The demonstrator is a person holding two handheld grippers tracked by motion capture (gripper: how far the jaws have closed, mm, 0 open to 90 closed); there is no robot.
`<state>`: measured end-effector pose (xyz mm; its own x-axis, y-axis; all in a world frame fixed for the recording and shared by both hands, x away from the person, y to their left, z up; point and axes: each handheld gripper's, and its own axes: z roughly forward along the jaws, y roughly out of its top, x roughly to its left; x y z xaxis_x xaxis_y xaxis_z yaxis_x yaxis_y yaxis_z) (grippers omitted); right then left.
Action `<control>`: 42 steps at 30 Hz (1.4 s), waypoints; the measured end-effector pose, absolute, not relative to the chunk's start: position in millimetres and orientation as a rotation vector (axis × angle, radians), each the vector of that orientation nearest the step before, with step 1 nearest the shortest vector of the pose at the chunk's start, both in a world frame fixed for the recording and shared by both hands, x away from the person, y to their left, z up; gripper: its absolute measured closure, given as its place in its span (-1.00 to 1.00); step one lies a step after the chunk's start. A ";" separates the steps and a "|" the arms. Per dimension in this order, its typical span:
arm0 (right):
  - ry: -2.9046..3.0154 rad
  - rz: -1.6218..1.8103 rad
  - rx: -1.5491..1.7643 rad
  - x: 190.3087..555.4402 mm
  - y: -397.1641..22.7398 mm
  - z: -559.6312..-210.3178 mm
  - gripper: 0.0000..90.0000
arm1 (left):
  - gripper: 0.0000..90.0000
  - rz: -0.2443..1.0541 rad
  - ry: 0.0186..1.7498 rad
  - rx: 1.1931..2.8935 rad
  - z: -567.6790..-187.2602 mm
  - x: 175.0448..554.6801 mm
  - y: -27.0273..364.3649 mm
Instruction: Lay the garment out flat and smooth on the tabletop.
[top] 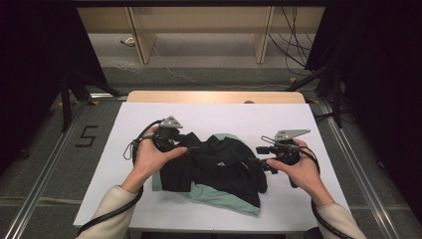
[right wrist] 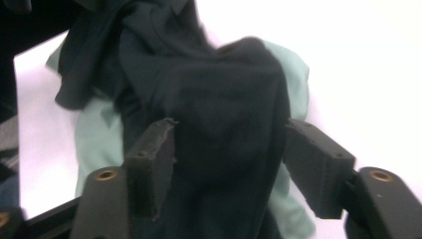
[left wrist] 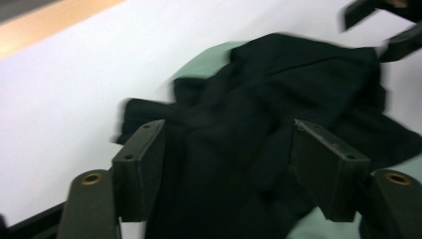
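A crumpled black and mint-green garment (top: 219, 172) lies in the middle of the white table top (top: 149, 114). My left gripper (top: 191, 147) is at its left upper edge, pointing right. In the left gripper view the left gripper (left wrist: 229, 164) stands open, with black cloth (left wrist: 278, 84) lying under and between the jaws. My right gripper (top: 254, 160) reaches in from the garment's right side. In the right gripper view the right gripper (right wrist: 224, 164) is open, and a bunched black fold (right wrist: 219, 89) fills the gap between its jaws. The right gripper (left wrist: 383, 25) shows blurred beyond the cloth.
The white top has bare room on all sides of the garment. A wooden strip (top: 214, 96) runs along the table's far edge. Beyond it are wooden furniture legs and cables (top: 293, 50) on the floor. Metal rails (top: 45, 164) flank the table.
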<state>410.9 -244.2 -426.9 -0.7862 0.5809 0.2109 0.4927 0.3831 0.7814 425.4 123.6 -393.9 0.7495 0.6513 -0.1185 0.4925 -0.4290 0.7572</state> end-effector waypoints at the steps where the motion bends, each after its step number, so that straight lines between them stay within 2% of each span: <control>1: 2.552 1.352 0.966 408.3 -246.6 -427.4 -0.19 | -0.33 0.246 0.801 2.125 -389.8 419.8 114.3; 2: 2.575 1.328 0.950 406.1 -248.1 -428.2 -0.19 | -0.33 0.248 0.707 2.150 -385.6 412.4 99.7; 5: 2.620 1.267 0.904 401.8 -249.5 -430.8 -0.19 | -0.36 0.246 0.584 2.215 -381.9 401.5 75.8; 9: 2.699 1.206 0.825 398.1 -242.5 -435.0 -0.21 | -0.35 0.281 0.504 2.253 -378.9 392.6 55.1; 11: 2.719 1.112 0.806 397.3 -237.2 -438.1 -0.14 | -0.34 0.292 0.490 2.263 -379.0 391.4 51.1; 13: 2.723 1.027 0.787 397.3 -233.4 -440.4 0.19 | -0.33 0.290 0.460 2.288 -382.9 390.7 42.8; 14: 2.719 1.015 0.789 397.6 -232.4 -440.3 0.47 | -0.33 0.269 0.432 2.325 -391.1 391.7 33.3; 16: 2.724 0.994 0.807 397.6 -232.1 -437.5 0.79 | -0.32 0.270 0.412 2.353 -397.7 393.1 27.1; 17: 2.715 0.990 0.820 397.1 -232.2 -435.0 0.91 | -0.31 0.290 0.389 2.393 -406.9 395.4 18.9; 19: 2.704 0.992 0.821 397.2 -232.6 -433.2 0.94 | -0.25 0.311 0.373 2.416 -411.5 397.0 14.8; 20: 2.659 0.993 0.809 397.6 -233.2 -426.8 0.97 | -0.13 0.356 0.357 2.445 -416.8 399.4 10.5; 22: 2.608 1.011 0.783 398.3 -233.5 -420.2 0.97 | 0.19 0.446 0.357 2.499 -422.8 406.5 6.4; 25: 2.495 1.039 0.747 400.9 -231.9 -404.0 0.97 | 0.60 0.429 0.430 2.466 -419.9 414.3 7.5; 26: 2.467 1.051 0.740 402.6 -231.1 -400.7 0.97 | 0.66 0.429 0.430 2.466 -419.9 414.3 7.5; 29: 2.366 1.073 0.712 413.7 -225.1 -391.7 0.93 | 0.71 0.471 0.541 2.377 -405.6 421.1 14.2; 32: 2.245 1.067 0.688 428.7 -217.4 -388.7 0.54 | 0.73 0.517 0.596 2.350 -399.6 428.0 21.1; 35: 2.159 1.071 0.692 434.3 -211.3 -389.1 0.38 | 0.73 0.567 0.707 2.315 -399.8 449.7 39.0; 39: 2.206 1.054 0.688 431.2 -206.1 -395.8 0.32 | 0.72 0.568 0.790 2.322 -410.5 467.8 53.3; 41: 2.271 1.050 0.745 430.9 -203.3 -407.4 0.27 | 0.72 0.546 0.844 2.300 -416.4 473.5 58.8; 42: 2.378 1.067 0.823 432.8 -199.9 -424.4 0.23 | 0.71 0.524 0.872 2.269 -420.0 476.1 62.5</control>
